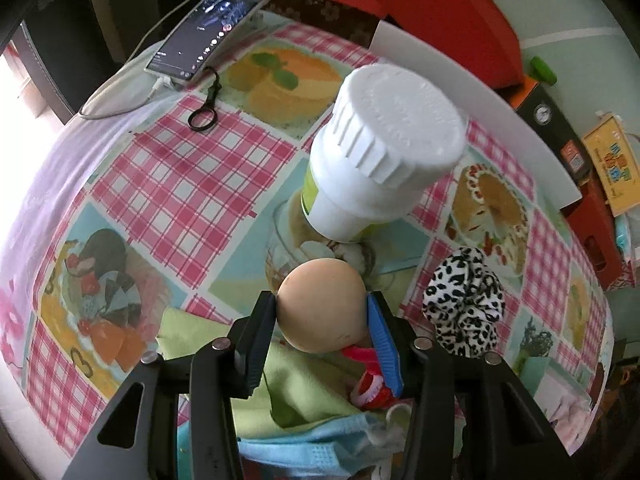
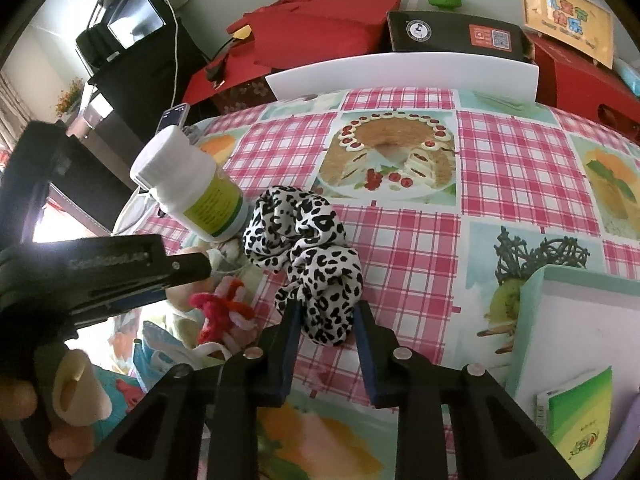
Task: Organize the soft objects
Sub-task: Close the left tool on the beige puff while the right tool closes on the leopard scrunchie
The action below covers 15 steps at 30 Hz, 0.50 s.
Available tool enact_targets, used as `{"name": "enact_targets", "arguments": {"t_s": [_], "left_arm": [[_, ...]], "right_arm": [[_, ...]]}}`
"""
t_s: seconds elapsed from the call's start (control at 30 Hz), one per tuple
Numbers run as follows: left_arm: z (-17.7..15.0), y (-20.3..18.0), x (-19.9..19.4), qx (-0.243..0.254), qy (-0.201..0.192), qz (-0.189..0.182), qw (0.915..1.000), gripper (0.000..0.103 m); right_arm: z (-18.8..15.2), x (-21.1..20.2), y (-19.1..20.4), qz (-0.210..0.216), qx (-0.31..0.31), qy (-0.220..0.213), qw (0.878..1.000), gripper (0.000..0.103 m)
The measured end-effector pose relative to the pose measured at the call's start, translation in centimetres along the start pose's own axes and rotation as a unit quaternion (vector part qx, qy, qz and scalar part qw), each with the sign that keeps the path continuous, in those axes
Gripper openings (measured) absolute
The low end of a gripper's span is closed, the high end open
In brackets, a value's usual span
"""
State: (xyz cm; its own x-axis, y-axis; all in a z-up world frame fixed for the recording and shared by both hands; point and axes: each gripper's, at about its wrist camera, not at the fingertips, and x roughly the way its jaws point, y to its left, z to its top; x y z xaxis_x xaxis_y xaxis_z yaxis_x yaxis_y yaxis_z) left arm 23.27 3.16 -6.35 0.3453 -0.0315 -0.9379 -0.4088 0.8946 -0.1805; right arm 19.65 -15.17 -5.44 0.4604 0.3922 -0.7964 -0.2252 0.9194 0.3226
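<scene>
Lower part of my left wrist view is blocked by the left gripper body, so the blue face mask, green cloth and red fuzzy thing under it are cut off and hard to make out. Left jaws are clamped on a tan ball, just in front of the white-capped bottle at 12 o'clock. Right gripper jaws sit partly apart around the near end of the leopard scrunchie; can't tell if the pads actually press it, and it lies on the checked tablecloth touching the bottle at its 10 o'clock.
</scene>
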Motion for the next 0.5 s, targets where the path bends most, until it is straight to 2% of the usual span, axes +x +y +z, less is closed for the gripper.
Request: {"name": "enact_targets", "arguments": {"t_s": [0.27, 0.5], "left_arm": [[-2.1, 1.3, -3.0, 0.009, -0.031, -0.025, 0.9992, 0.048], [-2.4, 0.8, -4.6, 0.010, -0.037, -0.044, 0.9983, 0.048]], "right_arm": [[-0.1, -0.4, 0.4, -0.005, -0.007, -0.006, 1.000, 0.020], [0.1, -1.3, 0.8, -0.008, -0.017, -0.015, 1.000, 0.020]]}}
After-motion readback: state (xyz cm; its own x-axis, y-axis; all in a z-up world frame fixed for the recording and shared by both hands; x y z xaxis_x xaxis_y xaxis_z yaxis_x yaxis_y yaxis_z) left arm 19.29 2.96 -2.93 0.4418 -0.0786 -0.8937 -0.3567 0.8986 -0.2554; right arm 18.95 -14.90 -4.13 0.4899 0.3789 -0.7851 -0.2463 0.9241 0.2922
